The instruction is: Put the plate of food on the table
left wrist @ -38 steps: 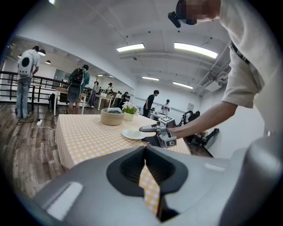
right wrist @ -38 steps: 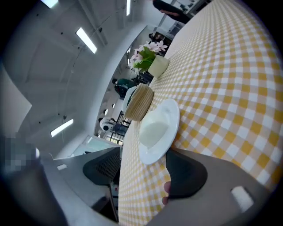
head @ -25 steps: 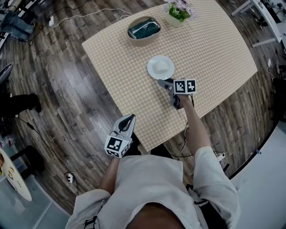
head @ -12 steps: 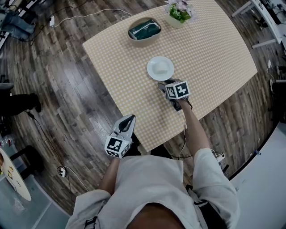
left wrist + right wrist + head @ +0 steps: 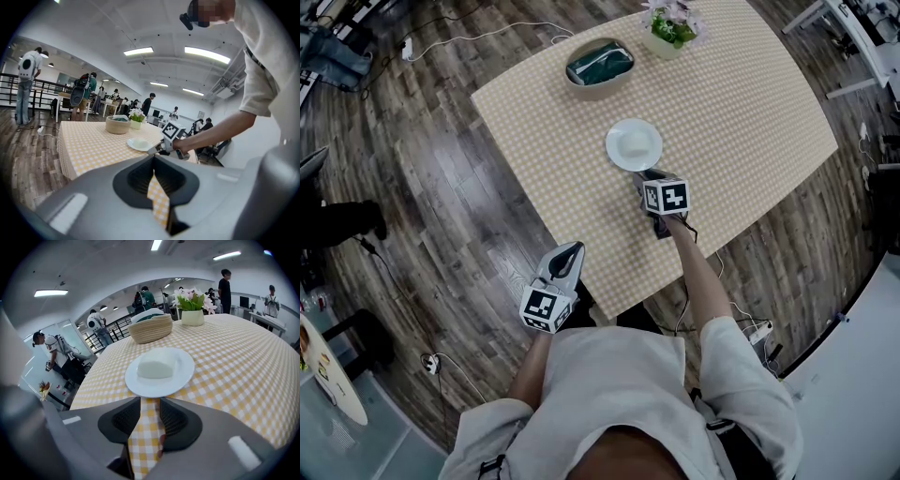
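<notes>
Plate of food [image 5: 634, 144]: set on table [image 5: 750, 103], inward of the near edge. Right gripper [image 5: 645, 176]: angled down just behind it, jaws narrowly apart, just been closing, nothing between. Left gripper [image 5: 566, 253]: held off the near corner, jaws together, empty. Basket [image 5: 600, 64], flower pot [image 5: 673, 28]: far edge.

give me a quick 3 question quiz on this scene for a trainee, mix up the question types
1. True or false: the plate with the white food block rests on the tablecloth.
2. What is between the right gripper's fingers? A the plate's rim; B only tablecloth; C a spoon.
3. Name the two things standing on the tablecloth beyond the plate.
Key: 1 true. 2 B: the fingers have just been closing but are apart, just short of the plate. 3 the basket and the flower pot.
</notes>
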Demonstrator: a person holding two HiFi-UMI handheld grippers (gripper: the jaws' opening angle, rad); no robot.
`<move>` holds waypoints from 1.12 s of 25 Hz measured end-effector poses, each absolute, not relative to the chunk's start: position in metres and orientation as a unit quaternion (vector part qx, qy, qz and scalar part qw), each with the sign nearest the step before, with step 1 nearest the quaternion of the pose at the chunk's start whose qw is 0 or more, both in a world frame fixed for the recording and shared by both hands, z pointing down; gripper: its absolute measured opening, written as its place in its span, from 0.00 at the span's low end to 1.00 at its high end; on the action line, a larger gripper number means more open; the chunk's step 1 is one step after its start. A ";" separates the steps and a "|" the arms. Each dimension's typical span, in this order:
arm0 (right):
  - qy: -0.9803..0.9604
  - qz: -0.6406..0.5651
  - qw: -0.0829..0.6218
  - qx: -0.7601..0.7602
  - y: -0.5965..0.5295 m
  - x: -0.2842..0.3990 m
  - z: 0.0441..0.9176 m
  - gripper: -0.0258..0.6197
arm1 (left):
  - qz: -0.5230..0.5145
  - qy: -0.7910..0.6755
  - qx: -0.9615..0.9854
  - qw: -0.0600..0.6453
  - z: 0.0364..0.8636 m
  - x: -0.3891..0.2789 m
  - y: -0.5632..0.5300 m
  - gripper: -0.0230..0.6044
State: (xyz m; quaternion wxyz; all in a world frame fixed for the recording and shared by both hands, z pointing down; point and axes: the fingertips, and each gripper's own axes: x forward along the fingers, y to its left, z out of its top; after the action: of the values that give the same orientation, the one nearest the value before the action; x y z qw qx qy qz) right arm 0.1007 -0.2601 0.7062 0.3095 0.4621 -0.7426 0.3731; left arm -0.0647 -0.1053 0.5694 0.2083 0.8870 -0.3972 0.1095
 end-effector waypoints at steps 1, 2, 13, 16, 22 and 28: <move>-0.741 0.375 0.308 0.464 -0.258 0.103 0.705 0.24 | 0.110 -0.396 0.887 0.208 0.569 -0.064 -0.105 0.05; -0.739 0.375 0.308 0.467 -0.256 0.105 0.705 0.23 | 0.110 -0.395 0.888 0.208 0.569 -0.064 -0.106 0.05; -0.728 0.370 0.300 0.493 -0.207 0.129 0.709 0.04 | 0.112 -0.385 0.895 0.194 0.563 -0.045 -0.105 0.05; -0.745 0.367 0.289 0.476 -0.177 0.132 0.706 0.04 | 0.114 -0.381 0.899 0.184 0.558 -0.032 -0.104 0.05; -0.790 0.349 0.196 0.464 -0.111 0.150 0.659 0.04 | 0.122 -0.373 0.906 0.159 0.543 0.006 -0.089 0.05; -0.833 0.311 0.085 0.449 -0.067 0.163 0.580 0.04 | 0.124 -0.369 0.911 0.139 0.526 0.046 -0.062 0.05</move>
State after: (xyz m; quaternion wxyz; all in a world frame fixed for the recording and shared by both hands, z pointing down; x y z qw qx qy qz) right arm 0.1627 -0.0669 0.5804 0.0850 0.4494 -0.8329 0.3115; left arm 0.0456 -0.0624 0.5262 0.1390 0.9106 -0.3690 0.1242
